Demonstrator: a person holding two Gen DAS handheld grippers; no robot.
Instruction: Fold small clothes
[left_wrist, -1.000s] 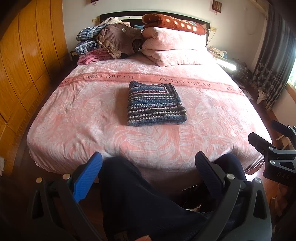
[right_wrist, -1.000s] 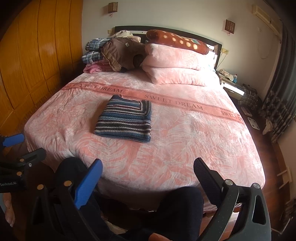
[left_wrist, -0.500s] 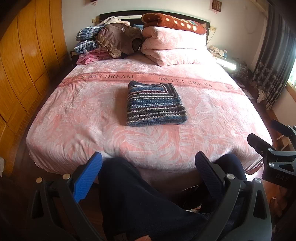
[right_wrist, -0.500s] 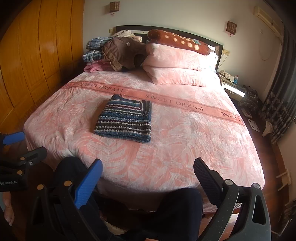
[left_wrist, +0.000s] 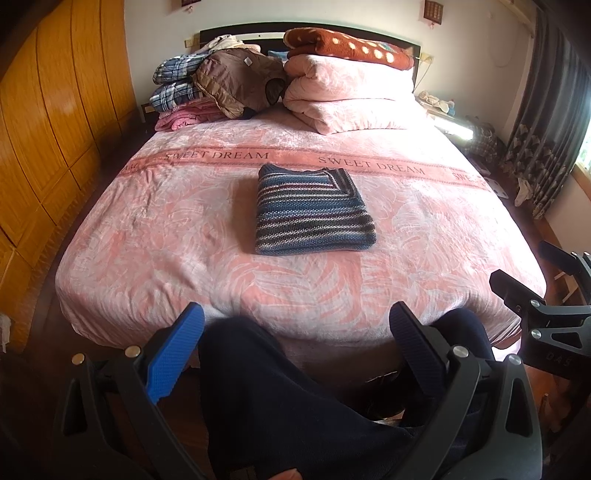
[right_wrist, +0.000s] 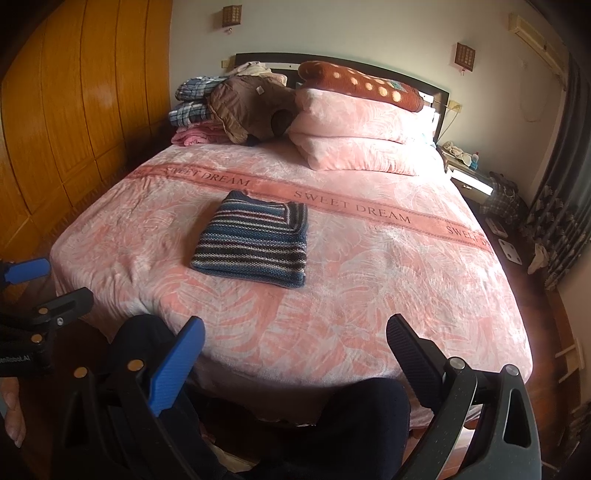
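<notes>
A striped knit garment (left_wrist: 312, 212) in blue, grey and dark red lies folded into a neat rectangle in the middle of the pink bed (left_wrist: 155, 236); it also shows in the right wrist view (right_wrist: 255, 242). My left gripper (left_wrist: 295, 332) is open, held back from the foot of the bed above a person's dark trouser legs (left_wrist: 280, 398). Equally far back, my right gripper (right_wrist: 293, 339) is open and holds nothing. Each gripper shows at the edge of the other's view: the right gripper (left_wrist: 546, 295), the left gripper (right_wrist: 37, 291).
Pink pillows (left_wrist: 347, 99) with a spotted brown blanket (left_wrist: 347, 46) and a pile of clothes (left_wrist: 214, 88) lie at the headboard. Wooden wardrobe doors (left_wrist: 48, 122) run along the left. A bedside table (right_wrist: 469, 177) and dark curtains (left_wrist: 546, 140) stand on the right.
Both views have shifted only slightly, the right one tilting down a little. The folded garment has not moved and both grippers stay open.
</notes>
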